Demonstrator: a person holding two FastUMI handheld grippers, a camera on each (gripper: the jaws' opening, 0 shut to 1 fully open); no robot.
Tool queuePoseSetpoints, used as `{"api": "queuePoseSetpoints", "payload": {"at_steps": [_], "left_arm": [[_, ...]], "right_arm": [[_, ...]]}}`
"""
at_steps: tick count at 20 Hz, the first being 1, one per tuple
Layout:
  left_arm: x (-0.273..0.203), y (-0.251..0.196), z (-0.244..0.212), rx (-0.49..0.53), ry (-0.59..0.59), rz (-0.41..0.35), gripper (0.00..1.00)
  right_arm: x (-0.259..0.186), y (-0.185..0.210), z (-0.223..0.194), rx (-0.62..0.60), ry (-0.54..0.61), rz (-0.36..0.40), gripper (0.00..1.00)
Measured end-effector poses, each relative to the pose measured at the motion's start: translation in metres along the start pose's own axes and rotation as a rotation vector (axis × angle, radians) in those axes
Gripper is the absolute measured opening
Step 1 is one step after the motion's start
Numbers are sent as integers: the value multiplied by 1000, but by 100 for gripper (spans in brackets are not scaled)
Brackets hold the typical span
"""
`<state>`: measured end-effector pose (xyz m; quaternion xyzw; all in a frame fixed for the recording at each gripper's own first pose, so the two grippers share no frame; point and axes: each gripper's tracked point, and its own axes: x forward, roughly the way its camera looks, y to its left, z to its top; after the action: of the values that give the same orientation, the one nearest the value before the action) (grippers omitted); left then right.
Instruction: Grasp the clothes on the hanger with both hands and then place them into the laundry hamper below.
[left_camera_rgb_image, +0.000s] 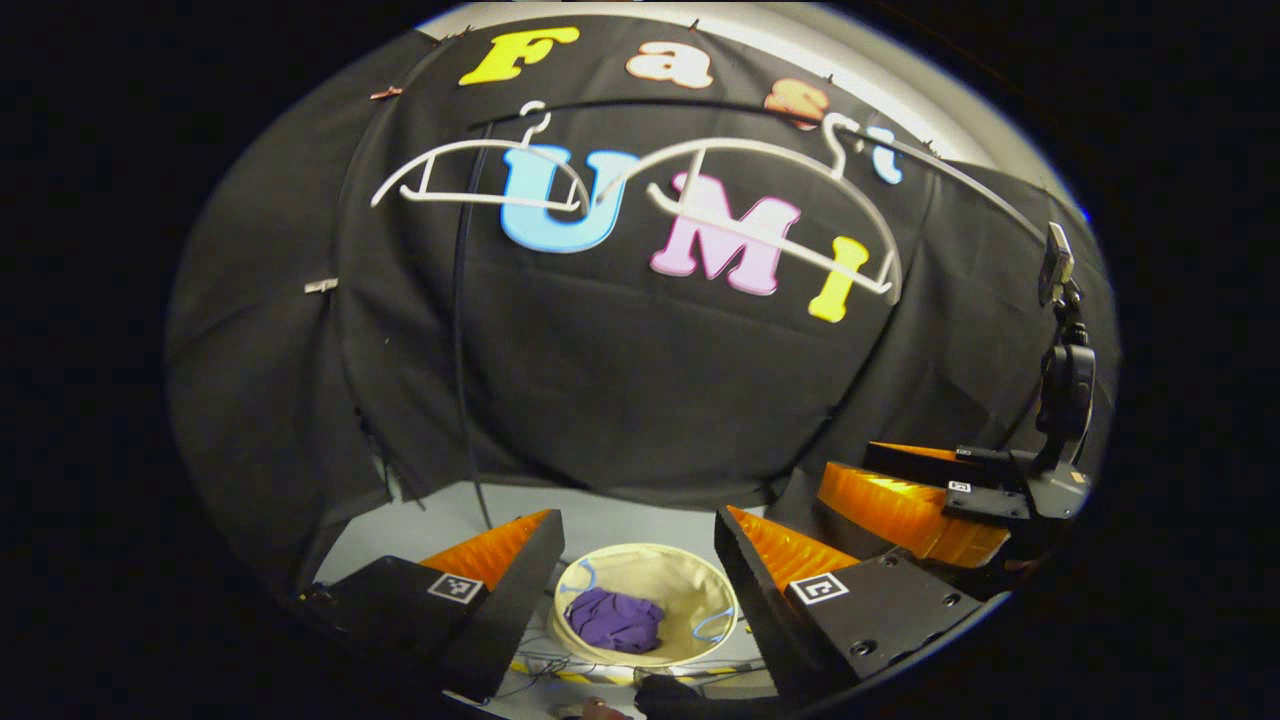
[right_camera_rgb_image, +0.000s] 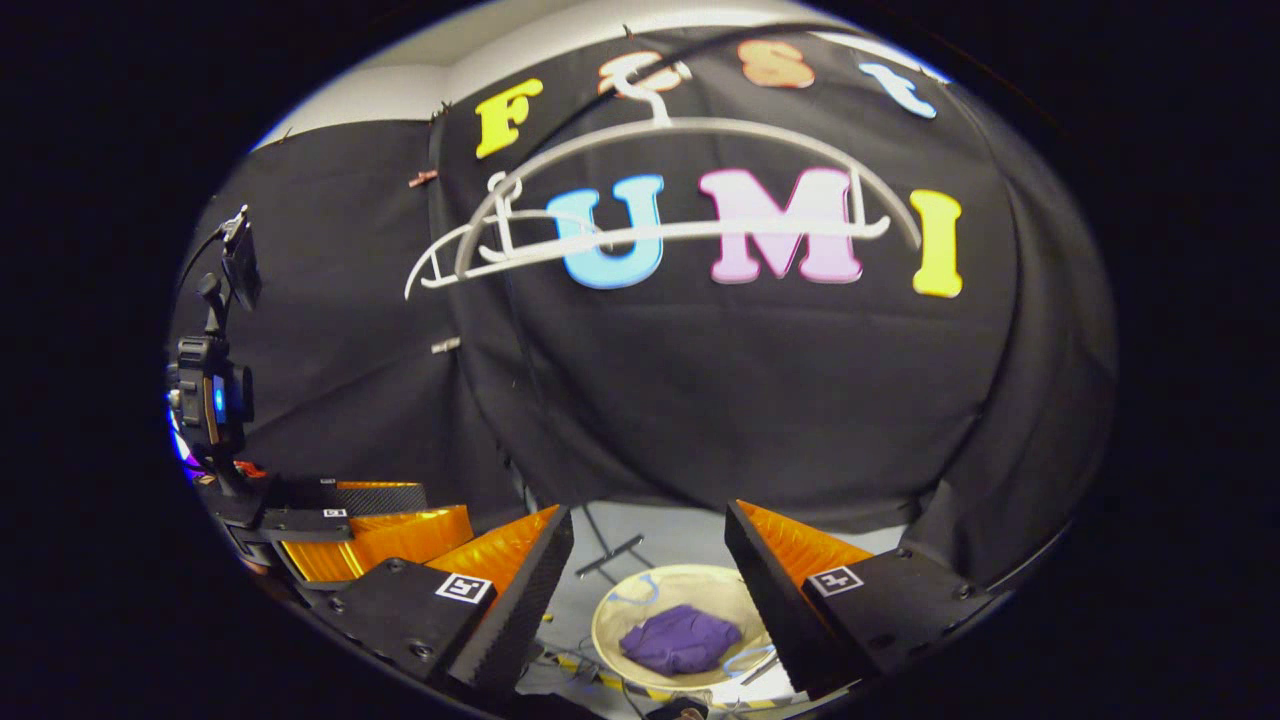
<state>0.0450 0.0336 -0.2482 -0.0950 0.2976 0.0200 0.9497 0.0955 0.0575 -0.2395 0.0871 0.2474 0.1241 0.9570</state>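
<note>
Hanging wide apart and gripping nothing, the left gripper (left_camera_rgb_image: 637, 530) and right gripper (right_camera_rgb_image: 650, 525) both frame the laundry hamper (left_camera_rgb_image: 690, 570) directly below and ahead between their jaws. The purple garment (left_camera_rgb_image: 615, 620) already lies bunched inside it, and the white hangers (left_camera_rgb_image: 760, 190) above are bare, so the task looks finished.

Both views look from high up toward the wall, sharing the hamper (left_camera_rgb_image: 646, 605) (right_camera_rgb_image: 686, 625) below.
</note>
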Motion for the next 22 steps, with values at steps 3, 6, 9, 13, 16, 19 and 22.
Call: {"api": "queuePoseSetpoints", "payload": {"at_steps": [3, 6, 9, 13, 16, 19, 22], "left_arm": [[-37, 0, 34, 64, -118, -73, 95], [-78, -5, 58, 147, -231, -117, 95], [-119, -15, 85, 146, -352, -149, 95], [-158, -22, 100, 155, -436, -132, 92], [-177, -36, 107, 174, -477, -114, 92], [-187, -60, 113, 185, -509, -100, 95], [-189, -91, 118, 196, -524, -118, 95]], "right_arm": [[-44, 27, 38, 0, -165, -40, 98], [-86, 46, 63, -32, -287, -85, 98], [-130, 64, 80, -25, -373, -125, 98], [-178, 73, 99, -44, -473, -144, 97], [-208, 73, 116, -59, -552, -130, 97], [-223, 61, 124, -53, -568, -116, 97], [-238, 48, 130, -41, -579, -108, 100]]}}
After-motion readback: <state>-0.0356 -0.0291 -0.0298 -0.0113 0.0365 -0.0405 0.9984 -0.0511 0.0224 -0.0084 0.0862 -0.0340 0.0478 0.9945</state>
